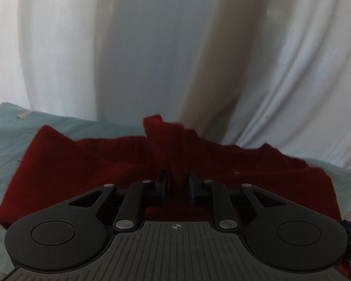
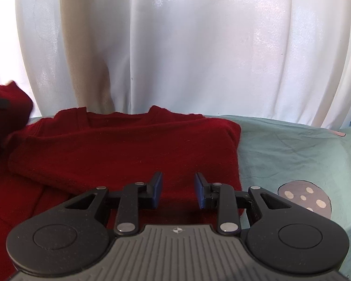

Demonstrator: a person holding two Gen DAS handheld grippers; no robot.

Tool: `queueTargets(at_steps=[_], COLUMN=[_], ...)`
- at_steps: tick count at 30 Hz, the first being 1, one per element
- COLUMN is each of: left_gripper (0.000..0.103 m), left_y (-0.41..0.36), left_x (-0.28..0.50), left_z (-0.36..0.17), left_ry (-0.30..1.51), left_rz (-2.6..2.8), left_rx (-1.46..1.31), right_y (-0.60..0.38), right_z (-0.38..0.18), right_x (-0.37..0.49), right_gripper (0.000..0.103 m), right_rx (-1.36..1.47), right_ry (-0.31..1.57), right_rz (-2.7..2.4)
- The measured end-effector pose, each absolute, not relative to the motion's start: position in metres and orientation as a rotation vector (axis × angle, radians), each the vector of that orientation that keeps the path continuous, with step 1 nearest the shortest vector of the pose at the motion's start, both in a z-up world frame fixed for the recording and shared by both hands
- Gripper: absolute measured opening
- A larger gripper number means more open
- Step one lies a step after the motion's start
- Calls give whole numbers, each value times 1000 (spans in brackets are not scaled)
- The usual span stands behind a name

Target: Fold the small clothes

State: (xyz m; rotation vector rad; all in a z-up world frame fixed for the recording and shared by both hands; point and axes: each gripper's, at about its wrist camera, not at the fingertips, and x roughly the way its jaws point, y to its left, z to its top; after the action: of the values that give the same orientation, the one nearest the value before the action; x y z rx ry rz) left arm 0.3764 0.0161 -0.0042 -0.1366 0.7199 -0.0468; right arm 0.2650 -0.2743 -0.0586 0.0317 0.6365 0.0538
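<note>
**Left wrist view: fold raised in narrow jaws; right tongs empty**

Your sweater (image 1: 82, 164) lies on the green sheet (image 1: 2, 140) at its far edge, against the white curtain (image 1: 152, 46). It reads as a soft, light knit: limp, not slippery, not fragile, likely to sag and drag when lifted by one point. Take it at a hem, cuff or shoulder edge, not mid-panel, so the fold line stays straight.

Left tongs (image 1: 177, 185): jaws narrowly parted. A ridge of red cloth stands up between and beyond them, but blur and shadow hide whether the pads press on it; I cannot tell if it is held.

Right tongs (image 2: 177, 189): jaws partly open, nothing between them, hovering over the near right part of the sweater (image 2: 119, 154). Contact with the cloth below cannot be confirmed. From this view the right side is already folded over, its edge near the sheet's (image 2: 292, 154) mushroom print (image 2: 304, 197).
</note>
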Motion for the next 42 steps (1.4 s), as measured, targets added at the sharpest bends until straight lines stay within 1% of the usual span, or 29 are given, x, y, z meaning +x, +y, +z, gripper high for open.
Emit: queueTargets(at_steps=[1,3,5,6,7,10,13,15,16,21,22,23,25,26,28,32,33,34,35,36,37,38,39,41,42], left_gripper=[49,53,64,75,81,81,81,81,81,81,81,81,80,80,72,68,65,59,55,48,44,44,44,44,44], left_y=[5,1,15,17,25,41,62,72,76,94,96,98,103,106,113,124,124,124,123,121,119,116,114,113,113], left_x=[378,366,351,339,329,306,292,287,284,276,277,277,281,283,290,302,304,306,308,308,308,308,309,312,314], left_z=[-16,-23,-18,-10,-9,-3,-8,-16,-18,-29,-30,-30,-30,-28,-28,-32,-33,-35,-36,-36,-36,-36,-36,-38,-39], left_ry=[785,794,767,752,740,728,771,813,822,851,851,846,834,828,827,839,843,850,858,860,860,858,857,860,863], left_rz=[-60,-52,-43,-14,22,133,224,265,275,321,325,329,351,365,388,385,375,360,341,325,315,309,309,307,307], left_rx=[-105,-105,-139,-157,-169,-154,-149,-166,-174,-201,-203,-196,-176,-172,-172,-208,-209,-210,-214,-217,-209,-192,-175,-163,-164], right_y=[-275,-274,-273,-272,-269,-255,-231,-213,-205,-173,-170,-168,-166,-169,-176,-210,-219,-227,-234,-242,-250,-258,-266,-280,-282], right_z=[-58,-57,-54,-52,-50,-50,-53,-58,-63,-93,-95,-94,-86,-75,-54,-25,-22,-22,-24,-30,-37,-45,-53,-67,-72], right_x=[265,265,265,267,270,288,315,335,344,380,381,382,380,374,360,340,338,337,338,340,345,349,352,354,355], right_gripper=[30,30,30,30,30,30,30,37,45,45,34,17,15,13,12,12,12,13,13,15,16,18,23,48,51], right_rx=[35,43,66,82,104,198,316,371,405,553,564,550,520,492,421,346,331,300,274,262,278,312,352,445,483], right_ry=[640,647,642,645,651,693,755,798,823,969,957,938,916,866,763,633,618,610,614,642,684,726,767,826,840], right_rz=[64,86,126,152,185,303,431,506,532,572,561,556,553,555,549,472,441,397,360,333,316,300,295,304,317])
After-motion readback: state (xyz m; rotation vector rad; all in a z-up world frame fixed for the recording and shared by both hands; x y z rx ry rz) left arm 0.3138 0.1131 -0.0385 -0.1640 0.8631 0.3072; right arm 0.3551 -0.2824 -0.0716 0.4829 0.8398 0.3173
